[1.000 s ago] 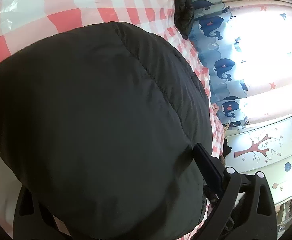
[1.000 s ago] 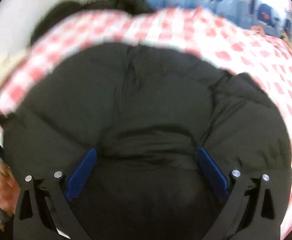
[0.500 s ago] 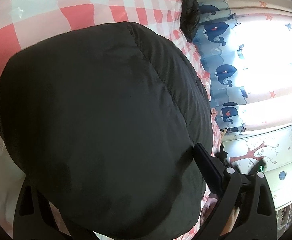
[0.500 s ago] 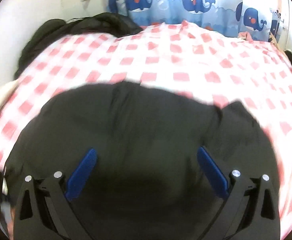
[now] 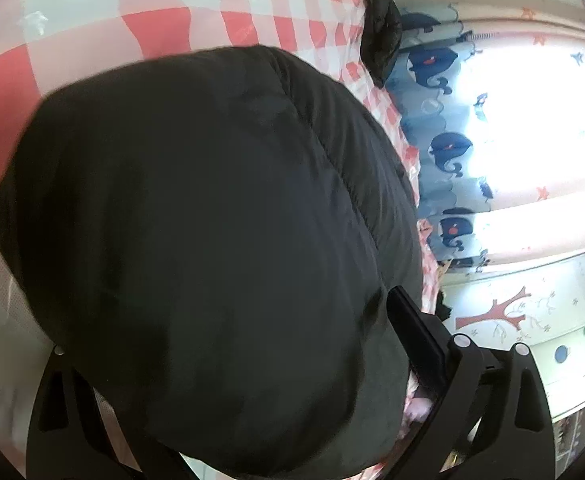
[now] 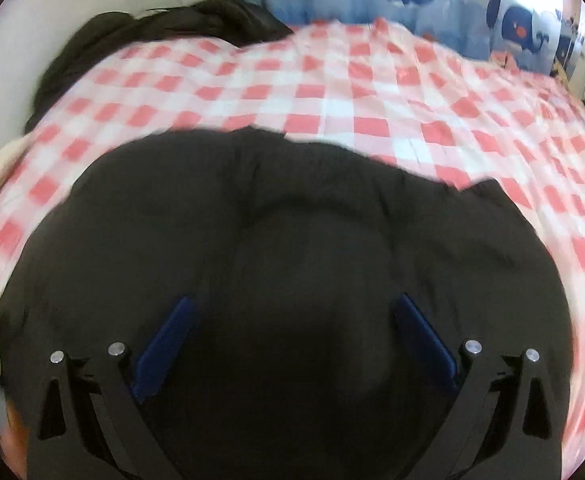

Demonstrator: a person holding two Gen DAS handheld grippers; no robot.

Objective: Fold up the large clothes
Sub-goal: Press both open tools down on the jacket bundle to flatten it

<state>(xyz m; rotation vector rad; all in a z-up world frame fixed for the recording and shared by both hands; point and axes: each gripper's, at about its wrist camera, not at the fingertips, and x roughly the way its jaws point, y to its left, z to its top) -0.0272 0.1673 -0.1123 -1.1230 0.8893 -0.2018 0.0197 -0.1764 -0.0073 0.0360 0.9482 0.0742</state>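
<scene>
On the checked bed cover, both tools hold a bulky dark garment.

Black padded jacket point(image 6: 292, 264) lies bunched on the red-and-white checked cover point(image 6: 332, 92) of the bed, at its near edge. Right tool point(image 6: 296, 336) stands with jaws spread wide, a thick roll of jacket filling the gap; whether it presses is not clear. Left tool point(image 5: 228, 364) is mostly buried under padding; one finger point(image 5: 416, 336) shows, so its state cannot be told. Compared with a second ago, more checked cover shows beyond the jacket's far edge in the right wrist view, which suggests the bundle is being drawn toward the near edge. Judgement: folding under way, not finished. A second dark garment point(image 6: 152, 36) sits at the far left corner.
</scene>
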